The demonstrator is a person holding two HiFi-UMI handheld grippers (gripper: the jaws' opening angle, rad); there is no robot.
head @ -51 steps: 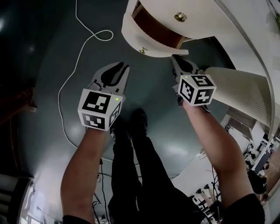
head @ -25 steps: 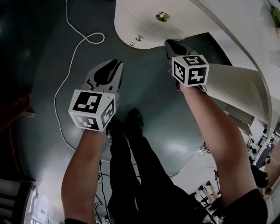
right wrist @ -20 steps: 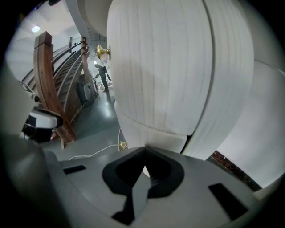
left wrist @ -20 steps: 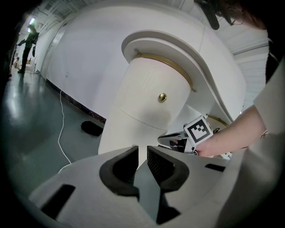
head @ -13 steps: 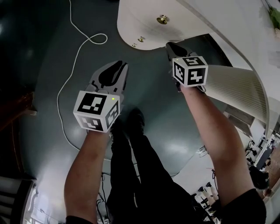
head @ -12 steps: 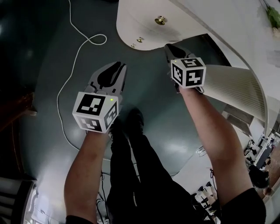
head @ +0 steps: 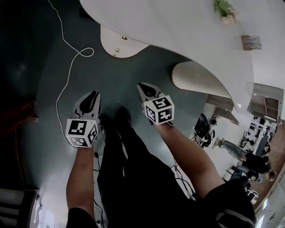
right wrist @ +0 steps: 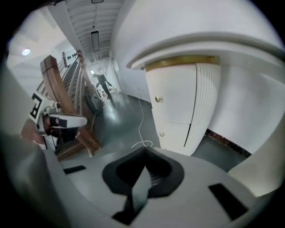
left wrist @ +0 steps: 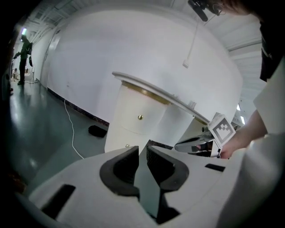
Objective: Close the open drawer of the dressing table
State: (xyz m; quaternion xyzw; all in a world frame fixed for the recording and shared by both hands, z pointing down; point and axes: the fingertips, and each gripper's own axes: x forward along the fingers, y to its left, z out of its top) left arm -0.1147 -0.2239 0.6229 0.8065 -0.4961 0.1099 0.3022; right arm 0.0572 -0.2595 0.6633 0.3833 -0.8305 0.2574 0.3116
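Note:
The white dressing table (head: 178,26) fills the top of the head view. Its two rounded drawer fronts (head: 120,43) with gold knobs sit flush, with no drawer standing out. In the left gripper view the knobbed fronts (left wrist: 139,118) are also flush. My left gripper (head: 94,95) hangs over the dark floor well short of the table. Its jaws (left wrist: 142,149) keep a narrow gap that is easing closer, with nothing between them. My right gripper (head: 143,86) is also clear of the table, and its tips (right wrist: 144,151) meet with nothing in them.
A white cable (head: 67,62) loops on the dark floor left of the table. A ribbed white panel (head: 198,78) stands to its right. My legs and shoes (head: 116,122) are between the grippers. Flowers (head: 224,10) sit on the tabletop. A wooden stair (right wrist: 67,84) is off to the side.
Two seconds ago the lower drawer stood open with the right gripper at its front. It has since gone flush. Both grippers have drawn back from the table and risen.

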